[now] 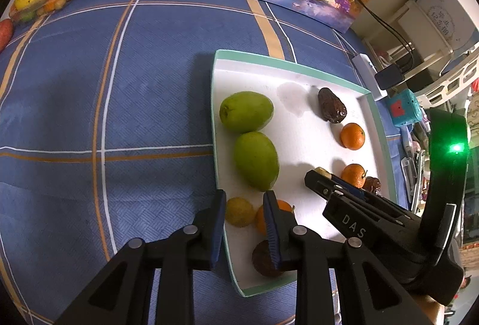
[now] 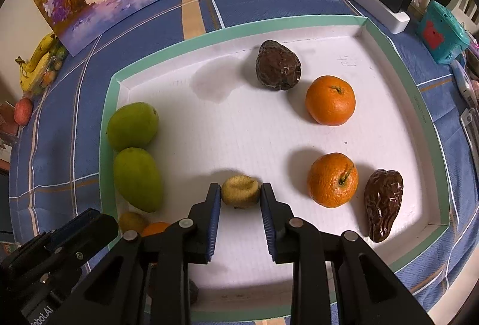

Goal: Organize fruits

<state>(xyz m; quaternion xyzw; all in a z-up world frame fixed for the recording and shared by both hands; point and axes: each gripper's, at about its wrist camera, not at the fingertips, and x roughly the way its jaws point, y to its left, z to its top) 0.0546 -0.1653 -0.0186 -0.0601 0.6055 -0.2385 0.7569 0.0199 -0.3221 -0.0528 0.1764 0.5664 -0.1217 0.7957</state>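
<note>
Yellowish shrivelled fruit (image 2: pixel 240 190) pinched in right tool (image 2: pixel 241 193) over white tray (image 2: pixel 269 31); left tool (image 1: pixel 245 199) pressed together, empty.

The letters "DAS" stand in pale print on the black body of the right claw (image 1: pixel 321 173), seen from the left wrist beside the tray (image 1: pixel 287 61). On the left claw's (image 2: pixel 70 227) black body, at the lower left of the tray in the right wrist view, the cut-off print reads "obot.AI". A white container (image 1: pixel 443 22), well beyond the tray's far right corner, bears Chinese characters too small to read.
</note>
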